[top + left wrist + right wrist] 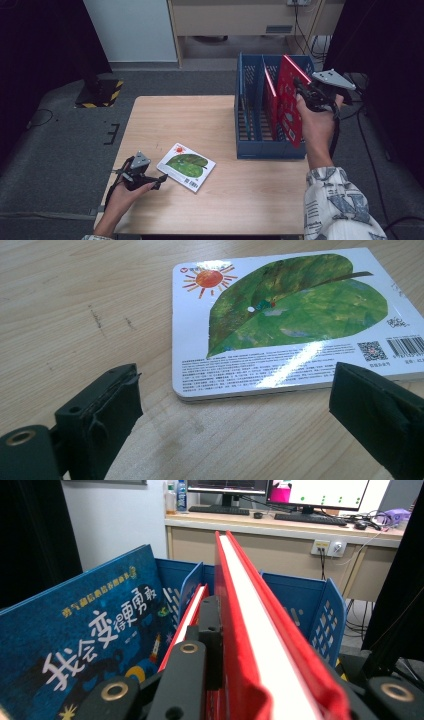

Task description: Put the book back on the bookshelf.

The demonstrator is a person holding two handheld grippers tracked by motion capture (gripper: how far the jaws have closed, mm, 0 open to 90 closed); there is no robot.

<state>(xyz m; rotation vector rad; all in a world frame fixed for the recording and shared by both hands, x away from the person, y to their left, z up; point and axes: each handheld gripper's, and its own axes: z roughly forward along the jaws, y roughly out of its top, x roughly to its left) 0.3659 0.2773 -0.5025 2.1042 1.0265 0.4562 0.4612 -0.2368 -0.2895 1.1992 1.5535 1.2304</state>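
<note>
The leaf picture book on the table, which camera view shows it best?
The left gripper view: the leaf book lies flat, close up, cover and barcode readable. The high view shows it small on the table; the right gripper view looks at other books.

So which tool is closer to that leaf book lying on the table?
Left. The left tool sits open just beside the leaf book; the right tool grips a red book at the blue rack.

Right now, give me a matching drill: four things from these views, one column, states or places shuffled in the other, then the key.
1. red book
2. leaf-cover book
3. left gripper
4. blue file rack

A. stands at the table's far right
B. jaws open, nothing between them
C. clamped upright by the right gripper
D. lies flat on the table

Pairs: 1-C, 2-D, 3-B, 4-A
</note>
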